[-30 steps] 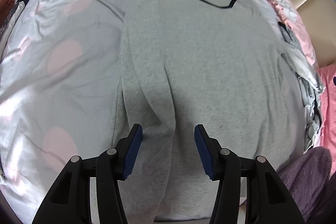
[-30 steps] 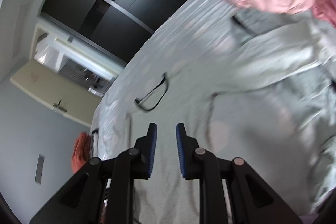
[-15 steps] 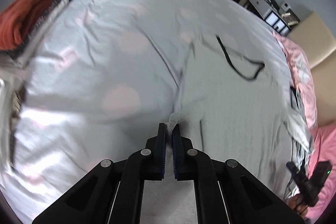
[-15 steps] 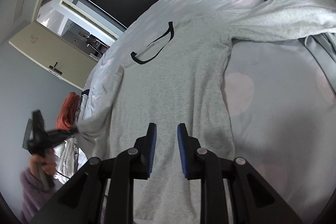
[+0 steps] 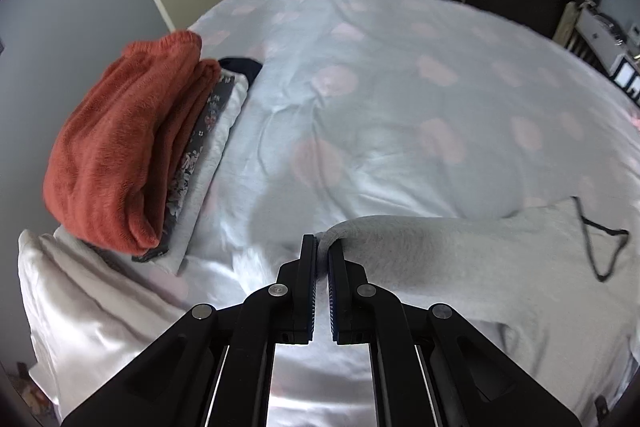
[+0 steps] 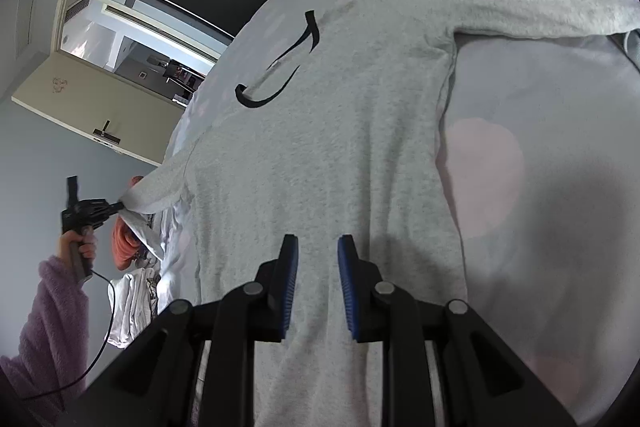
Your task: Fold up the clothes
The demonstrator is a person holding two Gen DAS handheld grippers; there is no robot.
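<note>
left gripper (image 5: pixel 322 247) clamped on grey garment (image 6: pixel 332 131) sleeve, beside folded stack (image 5: pixel 120 155) | right gripper (image 6: pixel 317 247) unclenched, above garment's lower body

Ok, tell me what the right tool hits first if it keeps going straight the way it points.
Probably the grey sweatshirt. The right tool is open above the garment's body, which fills the view ahead of its fingers, so it should land on that fabric well short of the black collar trim. Depth is hard to judge.

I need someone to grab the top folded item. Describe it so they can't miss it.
Look at the bed with pink-spotted sheets, then its left edge, where a folded pile sits. The top item is a thick rust-orange sweater, fuzzy, lying on a floral cloth and a white one.
</note>
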